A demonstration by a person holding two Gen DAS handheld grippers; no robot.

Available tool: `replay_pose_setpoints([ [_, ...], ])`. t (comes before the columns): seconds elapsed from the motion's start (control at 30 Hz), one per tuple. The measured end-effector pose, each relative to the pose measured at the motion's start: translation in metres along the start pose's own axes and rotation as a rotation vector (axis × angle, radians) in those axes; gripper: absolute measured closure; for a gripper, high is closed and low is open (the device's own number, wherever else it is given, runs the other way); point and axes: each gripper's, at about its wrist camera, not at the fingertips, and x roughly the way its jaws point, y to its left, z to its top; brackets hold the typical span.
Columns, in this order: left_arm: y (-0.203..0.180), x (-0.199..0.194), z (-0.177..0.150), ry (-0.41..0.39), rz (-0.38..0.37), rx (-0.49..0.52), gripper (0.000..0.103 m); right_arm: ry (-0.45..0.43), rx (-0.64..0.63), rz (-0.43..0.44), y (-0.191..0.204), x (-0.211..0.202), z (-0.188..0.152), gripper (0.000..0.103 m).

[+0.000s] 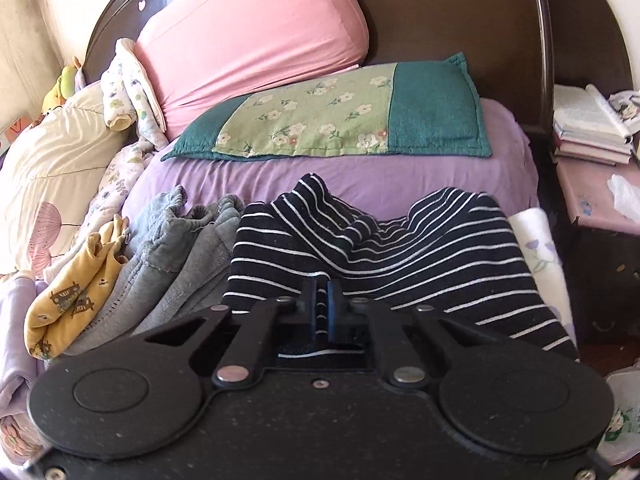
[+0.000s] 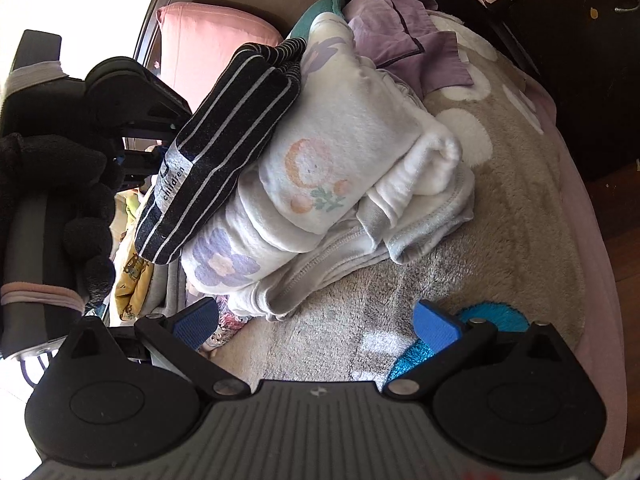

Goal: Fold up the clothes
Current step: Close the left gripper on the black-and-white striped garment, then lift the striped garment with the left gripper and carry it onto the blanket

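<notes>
The bed [image 1: 360, 176], under a lilac sheet, fills the left wrist view, its dark wooden headboard [image 1: 460, 12] rising behind. A big pink pillow [image 1: 248, 36] leans on the headboard, and a teal pillow with a green floral panel [image 1: 320, 120] lies flat in front of it. On the right wrist view, a beige fleece blanket with white spots [image 2: 500, 184] covers the near part of the bed. On it sits a pile of folded white fleece garments [image 2: 340, 184] printed with flowers, and a lilac garment [image 2: 404, 36] lies crumpled behind the pile. The black striped top [image 1: 400, 248] lies folded across the bed, one edge resting against the white pile; grey sweatpants [image 1: 188, 248] and a yellow printed garment [image 1: 76, 284] sit just beside it on the left. A stack of books [image 1: 588, 128] rests on the pink bedside stand. The left claw [image 1: 322, 300] is pressed together, pinching the striped top's near edge. The right claw [image 2: 316, 326] is spread wide above the blanket, holding nothing.
</notes>
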Motion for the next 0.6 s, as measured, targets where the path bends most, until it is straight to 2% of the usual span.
replay_pose_setpoints([
  [0.1,0.006,-0.024,0.001,-0.056,-0.009,-0.016,0.103,-0.002,0.005,0.000,-0.001,-0.001,0.001,0.000],
  [0.23,0.027,-0.082,0.006,-0.196,-0.006,-0.110,0.103,-0.007,0.008,0.000,-0.002,-0.002,0.003,0.000],
  [0.3,0.039,-0.118,0.006,-0.269,0.020,-0.144,0.103,-0.011,0.010,-0.002,-0.003,-0.003,0.004,0.000],
  [0.43,0.071,-0.186,-0.003,-0.383,0.110,-0.219,0.103,-0.020,0.007,-0.002,-0.004,-0.005,0.005,0.000],
  [0.6,0.114,-0.274,-0.029,-0.501,0.282,-0.290,0.103,-0.027,0.001,0.001,-0.004,-0.007,0.007,0.000],
])
